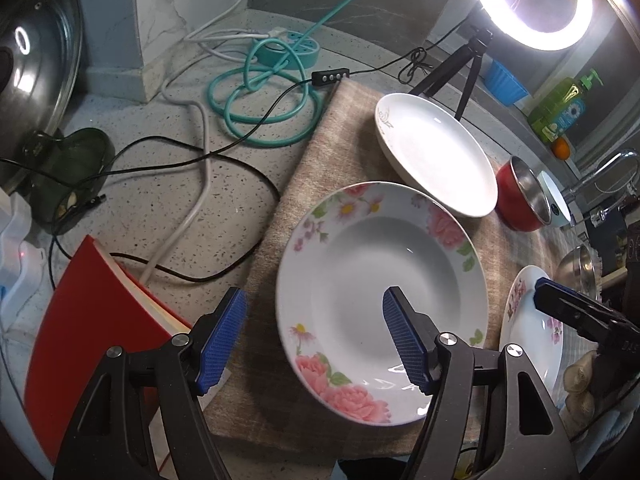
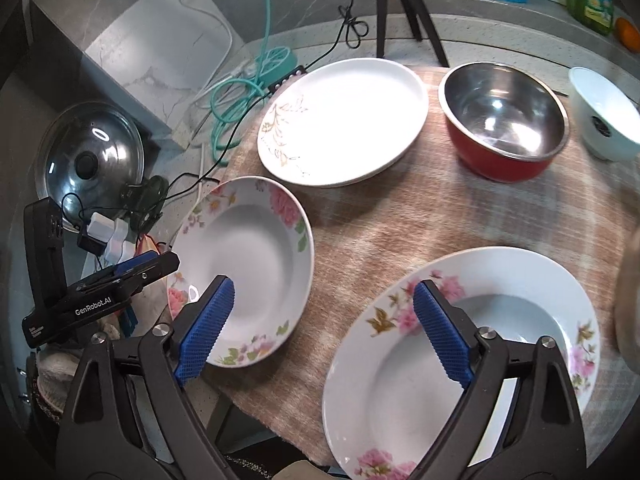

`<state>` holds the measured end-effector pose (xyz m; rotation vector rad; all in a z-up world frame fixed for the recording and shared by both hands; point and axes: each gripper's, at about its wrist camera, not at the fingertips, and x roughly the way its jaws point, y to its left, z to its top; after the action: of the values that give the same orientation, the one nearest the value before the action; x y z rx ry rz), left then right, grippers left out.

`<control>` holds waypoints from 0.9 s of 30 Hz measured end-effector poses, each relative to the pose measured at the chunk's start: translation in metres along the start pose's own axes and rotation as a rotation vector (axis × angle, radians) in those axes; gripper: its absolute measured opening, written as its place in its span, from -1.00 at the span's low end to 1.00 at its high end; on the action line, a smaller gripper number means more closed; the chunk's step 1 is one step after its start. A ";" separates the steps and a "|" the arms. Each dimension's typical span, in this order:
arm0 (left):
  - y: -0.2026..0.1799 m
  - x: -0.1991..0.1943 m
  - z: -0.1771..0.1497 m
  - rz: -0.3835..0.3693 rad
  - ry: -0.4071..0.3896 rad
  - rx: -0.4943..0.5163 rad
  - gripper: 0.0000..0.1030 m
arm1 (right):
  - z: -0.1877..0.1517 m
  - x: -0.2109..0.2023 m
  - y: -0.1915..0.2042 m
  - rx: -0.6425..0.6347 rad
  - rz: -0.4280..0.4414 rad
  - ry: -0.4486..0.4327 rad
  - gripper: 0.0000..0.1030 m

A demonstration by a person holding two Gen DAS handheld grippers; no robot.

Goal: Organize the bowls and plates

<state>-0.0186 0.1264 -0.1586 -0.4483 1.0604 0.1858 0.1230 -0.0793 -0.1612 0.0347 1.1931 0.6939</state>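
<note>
The worktop [image 1: 168, 208] carries a beige cloth [image 2: 384, 224], and all my dishes sit on it. Largest is the plain white plate [image 2: 344, 120] at the cloth's far edge. Next, the pink-flowered plate [image 2: 472, 360] lies at the near edge under my right gripper [image 2: 324, 332], whose jaws stand apart above the plate's left rim and hold nothing. The rose-patterned plate [image 1: 380, 292] lies at the cloth's left edge; my left gripper [image 1: 316, 340] hovers over its near-left rim, jaws apart and empty. The red steel-lined bowl [image 2: 504, 120] stands just right of the white plate. Smallest, the pale blue bowl [image 2: 604, 116] sits at the far right corner.
</note>
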 end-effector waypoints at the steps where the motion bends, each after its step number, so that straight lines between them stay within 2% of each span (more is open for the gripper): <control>1: 0.001 0.001 0.000 -0.002 0.002 0.000 0.33 | 0.001 0.005 0.002 -0.004 0.004 0.011 0.64; 4: 0.002 0.005 0.001 -0.007 0.013 0.014 0.18 | 0.004 0.019 0.006 -0.007 0.007 0.042 0.49; 6: 0.003 0.008 0.002 -0.011 0.023 0.016 0.07 | 0.005 0.029 0.007 -0.006 0.014 0.073 0.24; 9: 0.006 0.013 0.002 -0.022 0.036 0.006 0.04 | 0.005 0.039 0.009 -0.012 0.007 0.099 0.16; 10: 0.006 0.014 0.002 -0.026 0.040 0.002 -0.04 | 0.005 0.041 0.009 -0.015 0.004 0.104 0.15; 12: 0.007 0.015 0.002 -0.033 0.046 -0.003 -0.13 | 0.006 0.046 0.008 -0.014 0.008 0.119 -0.02; 16: 0.009 0.017 0.003 -0.038 0.053 -0.007 -0.18 | 0.007 0.053 0.004 0.000 0.019 0.141 -0.14; 20: 0.009 0.019 0.004 -0.048 0.061 -0.008 -0.31 | 0.007 0.057 0.002 0.004 0.034 0.158 -0.50; 24: 0.008 0.020 0.005 -0.048 0.063 -0.009 -0.31 | 0.008 0.059 0.004 0.002 0.052 0.161 -0.70; 27: 0.008 0.021 0.005 -0.046 0.062 -0.016 -0.32 | 0.007 0.059 0.008 -0.009 0.036 0.159 -0.70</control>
<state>-0.0073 0.1341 -0.1766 -0.4957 1.1087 0.1402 0.1369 -0.0406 -0.2047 -0.0069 1.3442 0.7439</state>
